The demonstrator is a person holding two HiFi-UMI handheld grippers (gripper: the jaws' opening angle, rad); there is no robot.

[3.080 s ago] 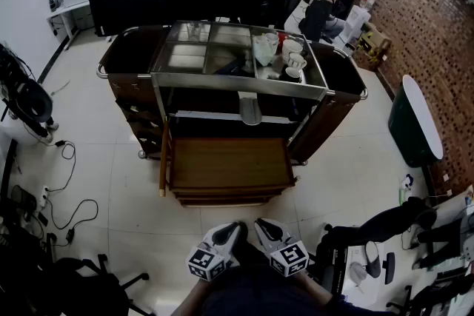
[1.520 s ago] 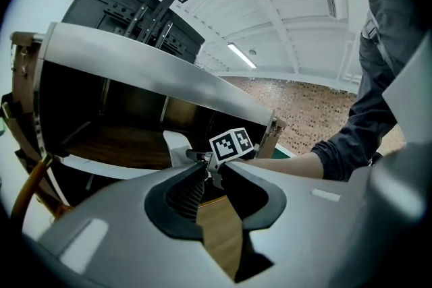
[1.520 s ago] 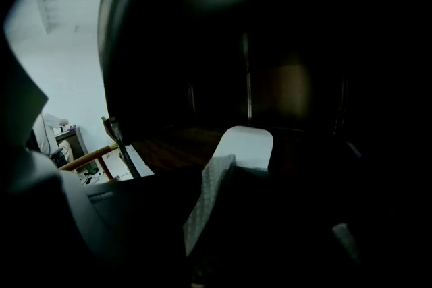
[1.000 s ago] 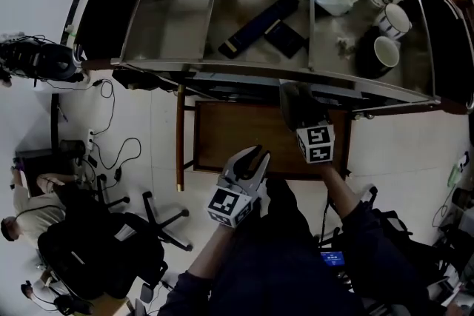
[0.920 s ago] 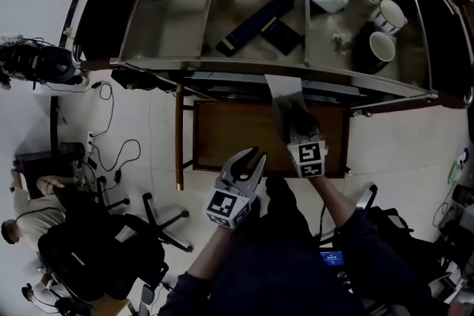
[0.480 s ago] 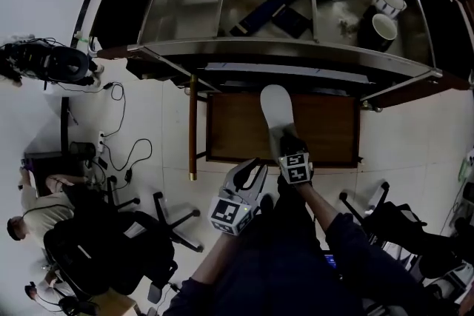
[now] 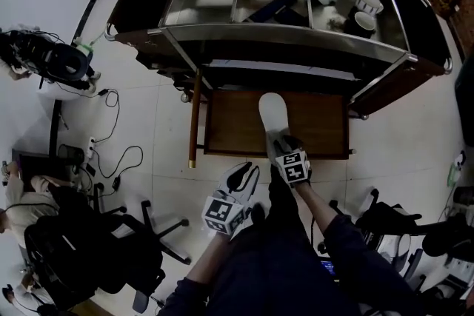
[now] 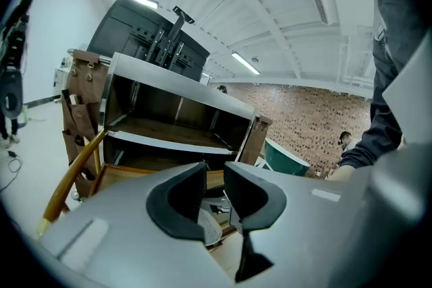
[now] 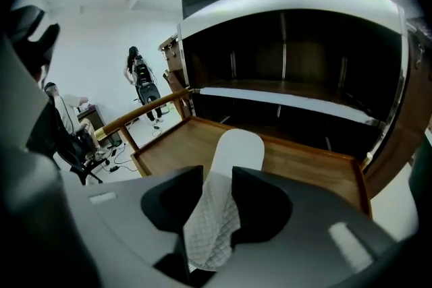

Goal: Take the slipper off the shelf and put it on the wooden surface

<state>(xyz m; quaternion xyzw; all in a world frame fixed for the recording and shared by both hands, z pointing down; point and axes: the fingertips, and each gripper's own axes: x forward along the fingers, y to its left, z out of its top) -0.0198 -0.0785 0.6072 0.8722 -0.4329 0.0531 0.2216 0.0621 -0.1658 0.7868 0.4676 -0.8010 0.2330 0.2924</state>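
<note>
since half a second ago the slipper (image 7: pixel 273 115) has come down flat and the right gripper (image 7: pixel 282 145) has let go its squeeze. its jaws are opening, with the quilted heel end of the slipper (image 9: pixel 214 219) loose between them. the sole lies lengthwise on the wooden surface (image 7: pixel 233 126), centre of the head view, toe toward the cart and heel at the near edge.

left gripper (image 7: pixel 249 172) hangs lower left of the right one, off the near edge and over the floor, jaws a little apart with nothing in them.

the wooden surface is a pull-out tray with a raised lip all round. bare wood lies on both sides of the slipper, more to the frame's left. a wooden rail (image 7: pixel 194 118) runs along its left side. above it in the frame the cart's metal top (image 7: pixel 281 35) overhangs a dark shelf opening. mugs (image 7: pixel 363 22) stand at the top's upper right.

white tiled floor (image 7: pixel 133 122) surrounds the cart. cables (image 7: pixel 118 159) trail at left, and an office chair (image 7: pixel 159 233) stands at lower left.
</note>
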